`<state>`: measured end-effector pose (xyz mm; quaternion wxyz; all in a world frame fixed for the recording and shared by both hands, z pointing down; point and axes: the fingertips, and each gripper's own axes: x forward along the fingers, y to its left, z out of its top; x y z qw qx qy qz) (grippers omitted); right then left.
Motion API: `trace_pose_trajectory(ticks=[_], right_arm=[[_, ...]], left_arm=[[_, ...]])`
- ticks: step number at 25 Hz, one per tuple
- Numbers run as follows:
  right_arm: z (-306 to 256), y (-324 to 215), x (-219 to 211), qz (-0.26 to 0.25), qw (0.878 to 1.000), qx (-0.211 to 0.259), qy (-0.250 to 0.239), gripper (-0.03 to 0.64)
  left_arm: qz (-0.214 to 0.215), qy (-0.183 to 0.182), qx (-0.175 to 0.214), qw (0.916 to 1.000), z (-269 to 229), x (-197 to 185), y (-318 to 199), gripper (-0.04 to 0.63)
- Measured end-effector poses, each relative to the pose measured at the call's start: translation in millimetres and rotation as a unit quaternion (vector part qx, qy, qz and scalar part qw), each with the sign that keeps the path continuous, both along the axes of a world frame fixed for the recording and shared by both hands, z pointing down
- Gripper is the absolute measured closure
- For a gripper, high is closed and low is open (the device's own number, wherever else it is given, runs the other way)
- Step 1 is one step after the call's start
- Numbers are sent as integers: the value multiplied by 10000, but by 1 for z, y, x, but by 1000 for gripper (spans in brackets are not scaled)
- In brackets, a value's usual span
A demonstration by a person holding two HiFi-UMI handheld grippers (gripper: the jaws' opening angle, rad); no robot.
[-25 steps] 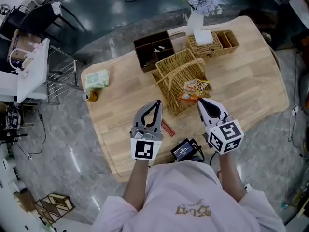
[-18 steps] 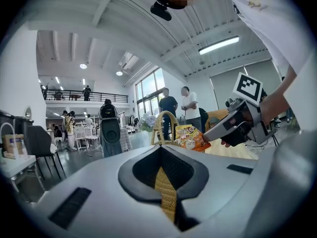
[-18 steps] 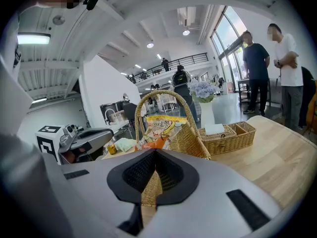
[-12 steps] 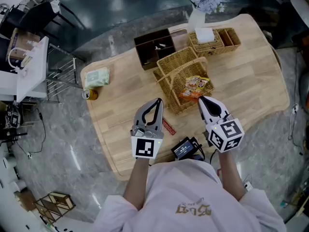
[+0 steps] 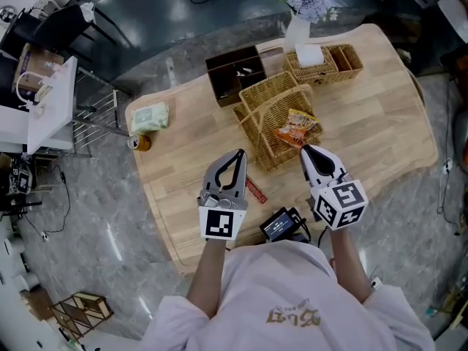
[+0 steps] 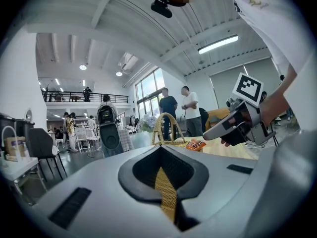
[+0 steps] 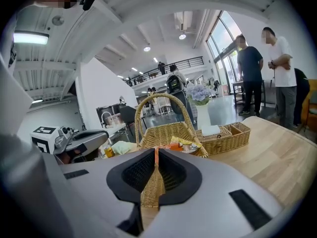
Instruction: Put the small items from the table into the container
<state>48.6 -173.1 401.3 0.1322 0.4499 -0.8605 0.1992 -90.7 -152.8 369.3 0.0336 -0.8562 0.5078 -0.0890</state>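
A wicker basket (image 5: 257, 97) with a hoop handle stands mid-table; it also shows ahead in the left gripper view (image 6: 168, 118) and the right gripper view (image 7: 163, 133). An orange snack packet (image 5: 296, 127) lies over its near right rim. My right gripper (image 5: 305, 149) is at the packet's near corner, jaws shut, with a thin orange edge showing between the tips (image 7: 155, 150). My left gripper (image 5: 240, 155) hovers left of the basket, shut and holding nothing (image 6: 161, 150). A small red packet (image 5: 254, 191) lies on the table beside the left gripper.
On the wooden table (image 5: 380, 123) are a dark brown divided box (image 5: 235, 74), a low wicker tray (image 5: 322, 64), a white vase of flowers (image 5: 298, 6), a green pack (image 5: 150, 117) and a can (image 5: 140, 143). A black device (image 5: 281, 225) sits at the near edge. People stand in the background.
The snack packet has shifted slightly farther over the basket rim. Both grippers have stayed in place.
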Motion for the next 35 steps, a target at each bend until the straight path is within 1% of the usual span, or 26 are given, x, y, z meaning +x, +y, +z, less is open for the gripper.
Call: trace_pose_trajectory(ticks=[6,9,12,17,21,24,29,32,35], right_arm=[[-11,14,3,48,9998,164,-69,597],[-18,25,2,-20,9995,320,-16,597],[-27,38,-1,-171,9980,599,109,597],[-48,63,-3,-227,9928,1170,78,597],[-62,83,-9,-446,9886,1436,64,597],[-77,96,-10,-488,9847,1675,36,597],[-98,118,-8,-484,9785,2006,-40,597],[-103,128,-8,-570,9774,2035,-98,597],[-104,137,-6,-581,9773,2035,-106,597]], left_arm=[[-9,-63,135,9999,-12,1,15,603],[-31,-55,181,9998,-18,2,27,603],[-85,3,221,9997,-26,3,40,603],[-125,-34,367,9992,-41,5,64,602],[-248,60,418,9988,-54,4,82,603],[-250,-21,614,9978,-70,5,98,603],[-201,-255,1064,9938,-99,6,125,603],[-235,-172,1237,9919,-111,5,134,603],[-285,-235,1255,9914,-114,6,141,603]])
